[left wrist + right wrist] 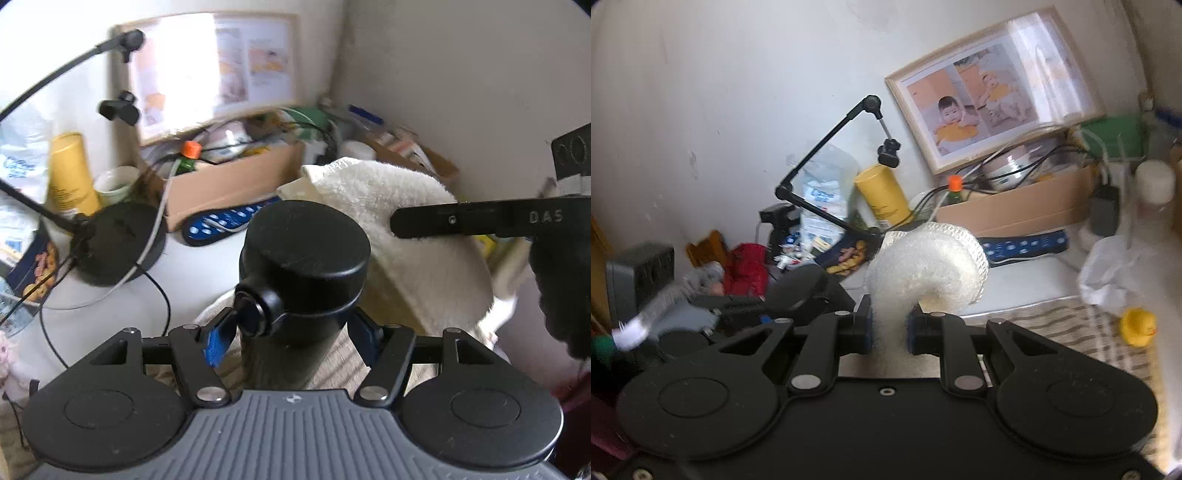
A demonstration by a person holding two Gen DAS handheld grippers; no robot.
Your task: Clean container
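The left gripper (291,332) is closed around one black insulated bottle (299,280), with a blue-padded finger on each side of the body just below the cap. The bottle stands roughly upright in the grip, above the striped cloth (340,354) on the table; whether its base touches the cloth cannot be told. The right gripper (889,330) is clamped on one white terry towel (923,273), which bunches upward and curls over beyond the fingertips. In the left wrist view, the towel (399,221) lies against the far right side of the bottle cap, with a right-gripper finger (454,220) laid across it.

Handling judgement: the bottle is rigid, smooth-walled and probably slippery, and moderately heavy if filled. Hold it on the cylindrical body, not on the cap or on the side spout (258,314), which projects toward the camera and would let the bottle rotate. The towel is soft, light and limp; a pinch on a gathered fold is sufficient, and the loose end conforms to the surface being wiped.

Count: one bottle, one towel, two grippers. One yellow rubber duck (1137,326) sits on the cloth, well apart.
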